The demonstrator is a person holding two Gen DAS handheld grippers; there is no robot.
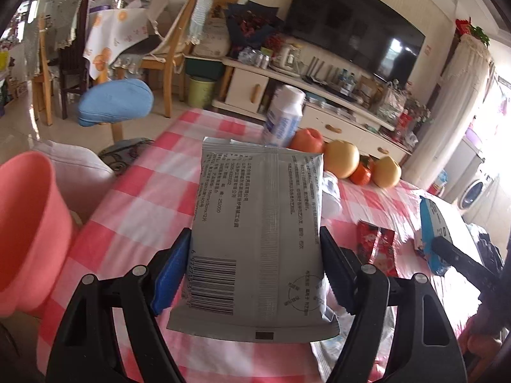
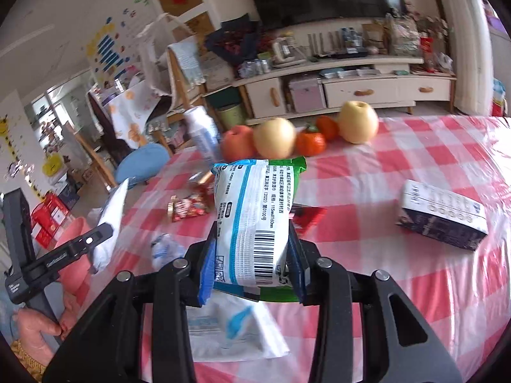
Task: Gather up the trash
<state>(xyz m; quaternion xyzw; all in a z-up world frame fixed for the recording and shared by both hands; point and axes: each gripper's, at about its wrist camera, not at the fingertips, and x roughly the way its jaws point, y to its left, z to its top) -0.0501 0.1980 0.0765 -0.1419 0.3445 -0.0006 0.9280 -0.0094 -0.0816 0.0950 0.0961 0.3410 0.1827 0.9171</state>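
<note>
Left gripper (image 1: 255, 265): closed on a grey packet (image 1: 255, 239); the blue pads press its two side edges, so the fingers stand about a packet's width apart.
Grey packet: upright between the fingers, barcode low on its left half, printed text up its face, top edge reaching past the fingertips, lifted off the table.
Right gripper (image 2: 252, 255): closed on a white and blue packet (image 2: 252, 220), fingers narrowed against its sides.
White and blue packet: upright between the fingers, barcode towards the right finger, a green edge showing behind it at top and bottom.
Pink bin (image 1: 28, 233): left of the left fingers, beside the table edge, open mouth turned up.
Checked tablecloth (image 2: 399, 159): pink and white, spread beneath both grippers.
Red wrapper (image 2: 186, 207): flat on the cloth, ahead and left of the right fingers.
Crumpled wrapper (image 2: 167, 249): just left of the right gripper's left finger.
Dark carton (image 2: 442, 220): on the cloth, well right of the right fingers.
Fruit (image 2: 300, 137): a row beyond both packets, near the far table edge.
White bottle (image 1: 284, 118): past the grey packet's top, blurred.
</note>
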